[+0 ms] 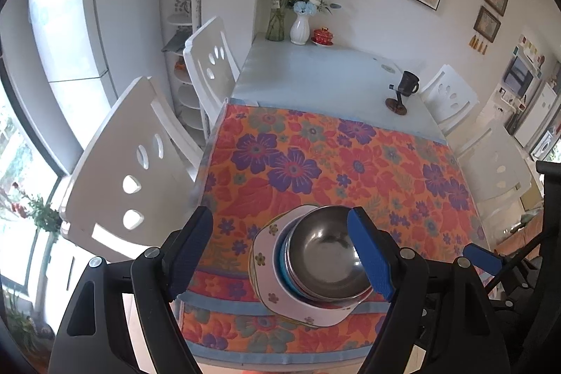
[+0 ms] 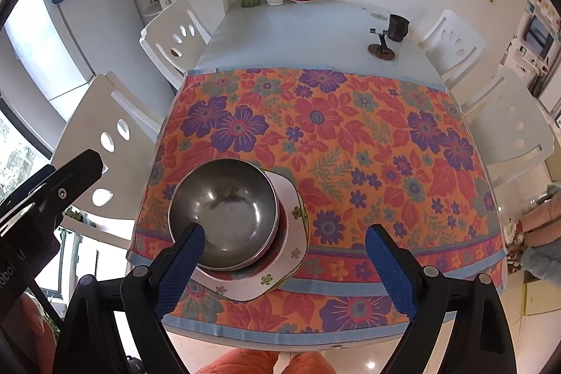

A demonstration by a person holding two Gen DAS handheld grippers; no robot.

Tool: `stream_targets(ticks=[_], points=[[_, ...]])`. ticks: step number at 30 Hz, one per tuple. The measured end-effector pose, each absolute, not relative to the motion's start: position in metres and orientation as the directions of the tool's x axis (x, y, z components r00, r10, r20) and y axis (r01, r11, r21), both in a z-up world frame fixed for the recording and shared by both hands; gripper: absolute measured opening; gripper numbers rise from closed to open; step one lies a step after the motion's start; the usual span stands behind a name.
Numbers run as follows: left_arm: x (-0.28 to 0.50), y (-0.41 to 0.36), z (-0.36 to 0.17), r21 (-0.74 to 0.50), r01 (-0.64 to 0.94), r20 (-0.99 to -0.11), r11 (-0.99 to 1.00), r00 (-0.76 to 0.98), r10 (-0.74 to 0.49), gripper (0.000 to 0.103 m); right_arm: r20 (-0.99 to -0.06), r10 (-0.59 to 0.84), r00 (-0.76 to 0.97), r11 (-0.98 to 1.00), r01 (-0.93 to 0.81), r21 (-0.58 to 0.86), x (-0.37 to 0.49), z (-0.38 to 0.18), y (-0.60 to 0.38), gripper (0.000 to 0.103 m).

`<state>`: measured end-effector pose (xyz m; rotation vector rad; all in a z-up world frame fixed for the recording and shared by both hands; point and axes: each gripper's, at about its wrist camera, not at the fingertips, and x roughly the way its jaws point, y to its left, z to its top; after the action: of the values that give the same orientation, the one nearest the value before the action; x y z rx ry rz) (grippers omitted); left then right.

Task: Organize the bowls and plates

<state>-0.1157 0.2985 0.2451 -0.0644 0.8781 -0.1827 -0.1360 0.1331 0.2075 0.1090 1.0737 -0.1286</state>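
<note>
Steel bowl (image 1: 324, 255) sits nested atop stack of bowls on flowered white plate (image 1: 266, 263), near front edge of table (image 1: 315, 76) over floral cloth (image 1: 350, 160). Left tool (image 1: 280, 251) hangs above stack, jaws wide, gripping nothing; right tool (image 2: 285, 263) likewise wide and empty, just beside stack. Stacking step looks finished. Next move likely calls for both tools drawing clear without nudging stack.
</note>
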Motion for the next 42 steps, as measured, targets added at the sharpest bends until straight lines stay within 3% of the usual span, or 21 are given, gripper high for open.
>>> stream_targets(ticks=[16, 35, 42], points=[[-0.101, 0.287, 0.26, -0.052, 0.235, -0.71, 0.971, 0.675, -0.201, 0.078, -0.865, -0.09, 0.493, 0.979, 0.205, 0.016, -0.132, 0.211, 0.119, 0.091], [-0.1, 0.287, 0.256, -0.123, 0.258, -0.71, 0.958, 0.652, -0.266, 0.078, -0.832, -0.083, 0.548, 0.974, 0.223, 0.05, -0.142, 0.221, 0.115, 0.091], [-0.101, 0.297, 0.26, -0.117, 0.228, -0.696, 0.967, 0.676, -0.244, 0.078, -0.774, -0.108, 0.623, 0.974, 0.222, 0.043, -0.147, 0.239, 0.12, 0.091]])
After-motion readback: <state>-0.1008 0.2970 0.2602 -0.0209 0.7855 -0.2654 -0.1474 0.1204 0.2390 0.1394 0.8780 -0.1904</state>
